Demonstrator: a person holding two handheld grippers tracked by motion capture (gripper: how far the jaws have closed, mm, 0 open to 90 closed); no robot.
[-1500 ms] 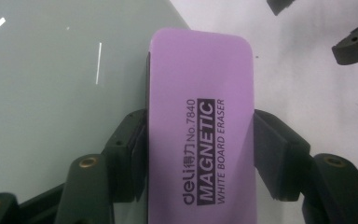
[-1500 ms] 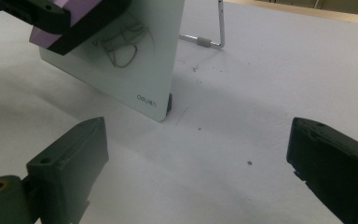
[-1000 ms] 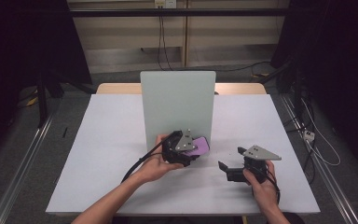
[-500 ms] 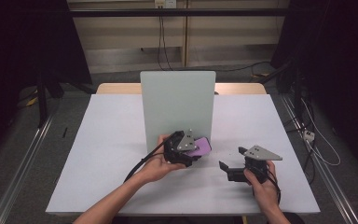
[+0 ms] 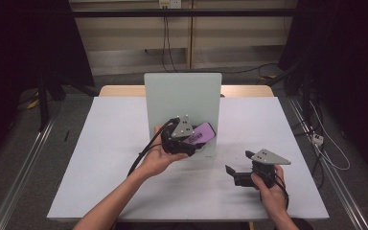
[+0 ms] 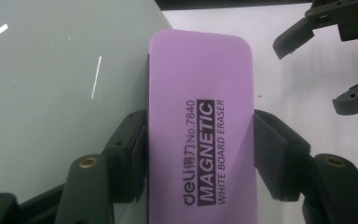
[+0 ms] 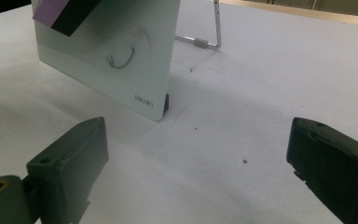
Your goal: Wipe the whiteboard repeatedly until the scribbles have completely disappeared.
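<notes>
A purple magnetic whiteboard eraser sits between my left gripper's pads, and my left gripper is shut on it. In the high view the eraser lies against the lower face of the upright pale-green board. A dark scribble marks the board low down, just below the eraser's corner. My right gripper rests low over the table to the right of the board, open, with nothing between its jaws.
The board stands on a wire stand in the middle of the white table. Small dark specks dot the table near the board's corner. Dark floor and rails flank the table on both sides.
My left gripper has lifted the eraser a little up the board's face and slightly leftward. The right hand has stayed where it was.
</notes>
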